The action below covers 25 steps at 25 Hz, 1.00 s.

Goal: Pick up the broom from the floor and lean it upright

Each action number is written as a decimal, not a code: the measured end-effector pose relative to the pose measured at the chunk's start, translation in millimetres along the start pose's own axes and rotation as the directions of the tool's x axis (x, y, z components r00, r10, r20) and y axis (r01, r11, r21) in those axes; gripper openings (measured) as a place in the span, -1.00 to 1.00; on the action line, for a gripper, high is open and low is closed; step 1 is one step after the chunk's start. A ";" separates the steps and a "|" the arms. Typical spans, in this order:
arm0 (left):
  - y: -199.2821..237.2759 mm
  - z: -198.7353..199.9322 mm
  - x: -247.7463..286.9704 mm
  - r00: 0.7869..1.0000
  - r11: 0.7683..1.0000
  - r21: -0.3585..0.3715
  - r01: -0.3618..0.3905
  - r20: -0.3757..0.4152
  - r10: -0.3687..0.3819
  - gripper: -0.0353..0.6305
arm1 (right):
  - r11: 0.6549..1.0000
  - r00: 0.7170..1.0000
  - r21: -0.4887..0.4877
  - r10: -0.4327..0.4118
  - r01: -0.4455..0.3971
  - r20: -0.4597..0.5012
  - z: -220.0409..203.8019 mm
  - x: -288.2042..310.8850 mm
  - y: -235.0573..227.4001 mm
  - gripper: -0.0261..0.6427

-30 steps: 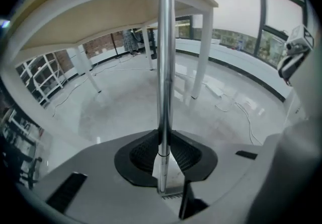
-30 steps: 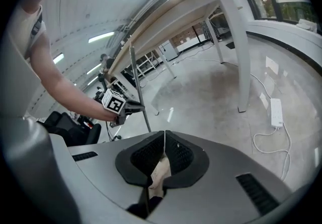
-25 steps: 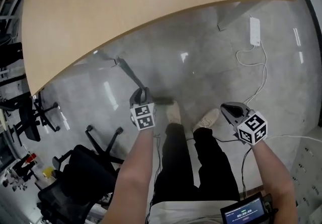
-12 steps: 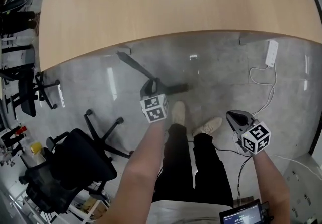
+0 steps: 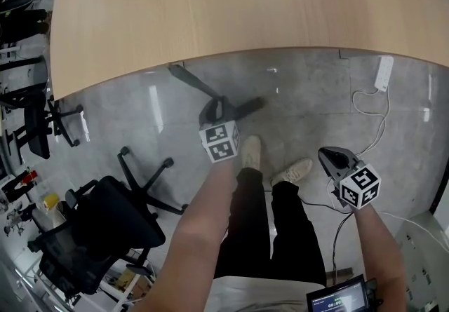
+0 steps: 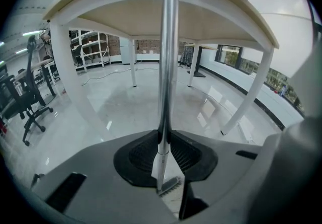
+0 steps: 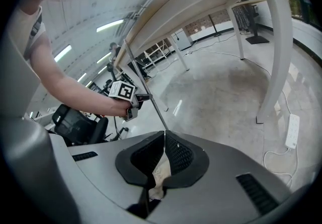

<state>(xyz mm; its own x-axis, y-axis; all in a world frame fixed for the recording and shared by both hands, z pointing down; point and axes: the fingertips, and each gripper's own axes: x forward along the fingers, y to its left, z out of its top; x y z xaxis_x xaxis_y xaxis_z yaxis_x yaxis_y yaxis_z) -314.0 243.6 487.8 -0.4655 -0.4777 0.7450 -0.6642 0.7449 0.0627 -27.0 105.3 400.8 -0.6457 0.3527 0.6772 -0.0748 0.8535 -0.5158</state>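
The broom stands nearly upright, its metal handle [image 6: 167,42] rising between the jaws of my left gripper [image 6: 162,141], which is shut on it. The top of the handle reaches up to the edge of the wooden table [image 6: 151,11]. In the head view the left gripper [image 5: 214,109] holds the handle [image 5: 184,79] in front of the table [image 5: 210,2]. The dark broom head [image 5: 249,104] is low by the floor. My right gripper [image 5: 333,160] hangs to the right with its jaws together and nothing in them. From the right gripper [image 7: 164,136] I see the slanted handle [image 7: 153,109].
Black office chairs [image 5: 105,226] stand at the left. A white power strip [image 5: 382,73] with its cable lies on the floor at the right. The person's shoes [image 5: 249,153] are just behind the broom head. A white table leg [image 7: 279,42] stands to the right.
My left gripper has carried the broom up and right toward the table edge and rolled, so the handle stands steeper. The right gripper has drifted slightly and stayed shut.
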 end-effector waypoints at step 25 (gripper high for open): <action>-5.9 55.9 -28.2 0.988 0.969 0.196 0.149 0.013 -0.154 -0.46 | 0.999 0.997 0.003 0.052 -0.053 0.064 53.6 52.0 23.7 -0.87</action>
<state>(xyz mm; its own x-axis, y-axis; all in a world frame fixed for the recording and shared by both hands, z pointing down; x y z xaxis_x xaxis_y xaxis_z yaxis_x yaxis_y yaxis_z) -329.6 226.6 429.2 -0.3652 -0.5931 0.7175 -0.8277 0.5596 0.0412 -103.1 123.3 395.7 -0.6964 0.3713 0.6142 -0.0433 0.8325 -0.5523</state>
